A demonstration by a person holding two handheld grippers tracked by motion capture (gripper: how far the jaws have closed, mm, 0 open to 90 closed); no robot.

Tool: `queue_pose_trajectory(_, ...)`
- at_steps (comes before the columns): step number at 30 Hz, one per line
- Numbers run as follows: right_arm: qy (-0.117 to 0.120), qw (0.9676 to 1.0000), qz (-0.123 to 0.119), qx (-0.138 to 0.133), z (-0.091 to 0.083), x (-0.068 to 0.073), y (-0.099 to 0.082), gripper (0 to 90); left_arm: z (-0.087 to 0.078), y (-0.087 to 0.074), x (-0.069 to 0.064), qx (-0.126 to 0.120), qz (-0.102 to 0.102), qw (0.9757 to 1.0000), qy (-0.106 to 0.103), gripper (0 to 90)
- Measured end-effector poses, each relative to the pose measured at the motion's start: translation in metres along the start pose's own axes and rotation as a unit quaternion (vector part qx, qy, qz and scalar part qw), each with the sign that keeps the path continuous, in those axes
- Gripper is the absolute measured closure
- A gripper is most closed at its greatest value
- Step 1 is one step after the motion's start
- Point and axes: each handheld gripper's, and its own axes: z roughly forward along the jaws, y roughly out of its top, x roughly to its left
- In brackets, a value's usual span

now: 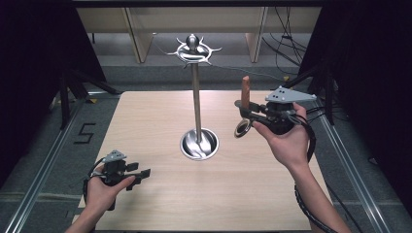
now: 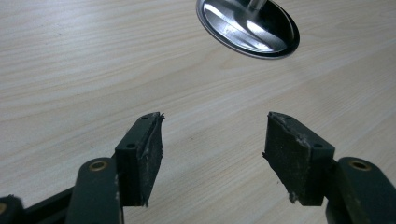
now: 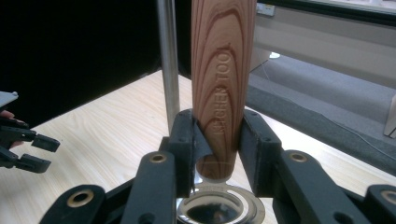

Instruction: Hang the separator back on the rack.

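Observation:
My right gripper [image 1: 245, 110] is shut on a kitchen tool, held above the table's right side. The tool's wooden handle [image 1: 246, 90] points up, and its shiny metal ring end [image 1: 242, 129] hangs below the jaws. In the right gripper view the pads [image 3: 187, 140] press both sides of the handle [image 3: 223, 70], with the metal ring [image 3: 217, 207] under them. A steel utensil stand [image 1: 196, 97] rises from a round base [image 1: 199, 144] at mid-table, left of the tool; its hooks [image 1: 193, 50] are bare. My left gripper [image 1: 141, 175] is open and empty, low at the front left.
The stand's base [image 2: 247, 25] lies ahead of the left gripper [image 2: 215, 154] over bare wood. The stand's pole [image 3: 168, 65] stands just left of the held handle. Metal rails run along both table sides, and cables trail at the back right.

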Motion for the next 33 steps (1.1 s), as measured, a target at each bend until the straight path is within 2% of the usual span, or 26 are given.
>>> queue_pose_trajectory(3, 0.002, 1.0000, 0.008, 0.002, 0.001, 0.002, 0.001, 68.9, 0.000, 0.000, 0.000, 0.000, 0.000, 1.0000, 0.001, 36.3)
queue_pose_trajectory(4, 0.009, 1.0000, -0.001, -0.003, 0.002, 0.001, 0.002, 68.9, 0.000, 0.000, 0.000, 0.000, 0.000, 1.0000, 0.001, 36.3)
queue_pose_trajectory(8, 0.004, 1.0000, 0.002, 0.002, 0.002, 0.003, 0.004, 68.9, 0.000, 0.000, 0.000, 0.000, 0.000, 1.0000, 0.001, 36.3)
queue_pose_trajectory(9, 0.002, 1.0000, -0.005, -0.007, 0.004, 0.003, 0.005, 68.9, 0.000, 0.000, 0.000, 0.000, 0.000, 1.0000, 0.001, 36.3)
queue_pose_trajectory(10, 0.002, 0.9999, -0.009, -0.005, 0.004, 0.003, 0.005, 68.9, 0.000, 0.000, 0.000, 0.000, 0.000, 1.0000, 0.001, 36.3)
queue_pose_trajectory(11, 0.002, 0.9999, -0.009, -0.005, 0.004, 0.003, 0.005, 68.9, 0.000, 0.000, 0.000, 0.000, 0.000, 1.0000, 0.001, 36.3)
queue_pose_trajectory(12, 0.002, 1.0000, 0.001, -0.004, 0.004, 0.004, 0.005, 68.9, 0.000, 0.000, 0.000, 0.000, 0.000, 1.0000, 0.001, 36.3)
queue_pose_trajectory(13, 0.009, 0.9999, -0.006, -0.001, 0.004, 0.004, 0.007, 68.9, 0.000, 0.000, 0.000, 0.000, 0.000, 1.0000, 0.001, 36.3)
queue_pose_trajectory(16, 0.009, 1.0000, -0.002, -0.003, 0.005, 0.005, 0.008, 68.9, 0.000, 0.000, 0.000, 0.000, 0.000, 1.0000, 0.001, 36.3)
queue_pose_trajectory(17, 0.004, 0.9999, -0.012, -0.003, 0.005, 0.005, 0.009, 68.9, 0.000, 0.000, 0.000, -0.001, 0.000, 1.0000, 0.001, 36.3)
queue_pose_trajectory(21, 0.007, 1.0000, -0.005, -0.002, 0.007, 0.006, 0.010, 68.9, 0.000, 0.000, 0.000, -0.001, 0.000, 1.0000, 0.001, 36.2)
queue_pose_trajectory(24, 0.009, 0.9999, -0.007, 0.001, 0.008, 0.006, 0.011, 68.9, 0.000, 0.000, 0.000, -0.001, 0.001, 1.0000, 0.000, 36.3)
queue_pose_trajectory(25, 0.012, 0.9998, -0.014, -0.002, 0.009, 0.006, 0.011, 68.9, 0.000, 0.000, 0.000, -0.001, 0.001, 1.0000, 0.000, 36.3)
queue_pose_trajectory(33, 0.011, 0.9999, -0.005, -0.002, 0.011, 0.010, 0.014, 68.9, 0.000, 0.000, 0.000, -0.001, 0.001, 1.0000, 0.000, 36.3)
